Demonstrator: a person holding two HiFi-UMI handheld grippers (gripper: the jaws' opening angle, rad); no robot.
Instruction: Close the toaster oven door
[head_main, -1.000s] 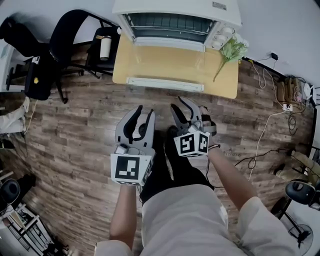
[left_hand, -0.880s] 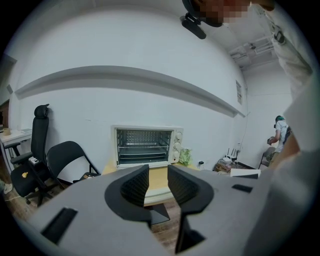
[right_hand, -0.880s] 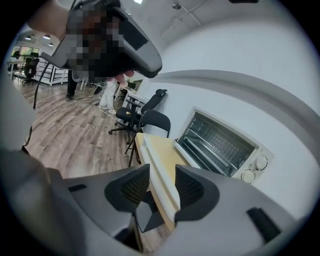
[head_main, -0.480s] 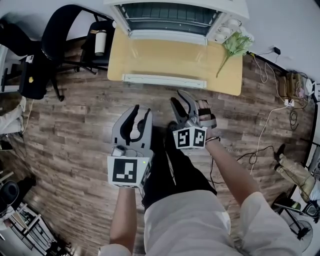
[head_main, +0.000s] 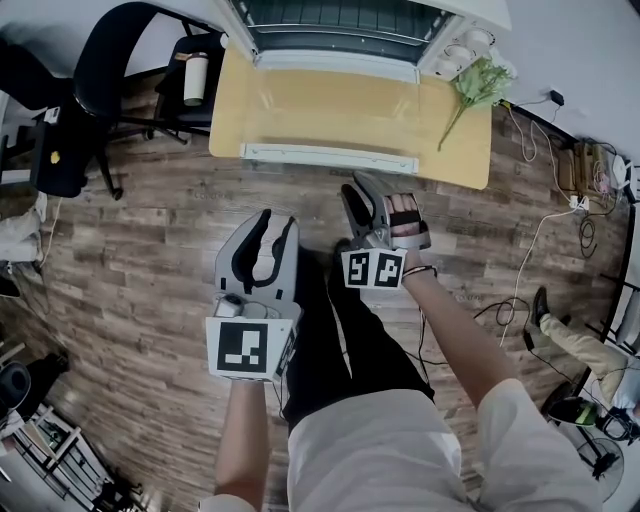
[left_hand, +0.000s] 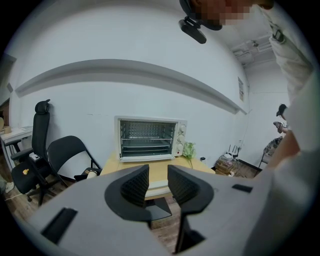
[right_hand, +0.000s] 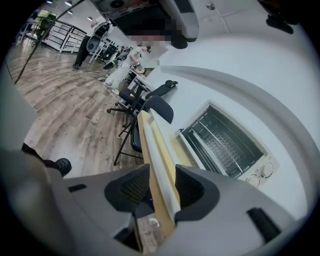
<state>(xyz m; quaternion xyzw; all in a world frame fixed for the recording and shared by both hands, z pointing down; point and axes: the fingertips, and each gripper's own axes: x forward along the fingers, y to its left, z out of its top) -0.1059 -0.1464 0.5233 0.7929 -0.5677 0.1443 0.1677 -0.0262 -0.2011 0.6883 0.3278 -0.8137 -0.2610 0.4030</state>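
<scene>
Inside toaster oven (left_hand: 179, 140), wire rack (left_hand: 145, 141)

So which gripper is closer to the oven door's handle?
Right. The right gripper sits just short of the door handle, jaws lined up on it; the left gripper hangs further back, to the left.

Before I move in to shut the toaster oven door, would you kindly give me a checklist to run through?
1. Toaster oven door folded down flat, handle on the person's side: ok.
2. Right gripper jaws apart and empty: ok.
3. Left gripper jaws apart and empty: ok.
4. Right gripper touching the handle: not ok; it hangs short of it, over the floor.
5. Flower sprig clear of the door's swing: ok; it lies beside the door.
6. Nothing sticking out of the oven cavity: ok; only racks show.
</scene>
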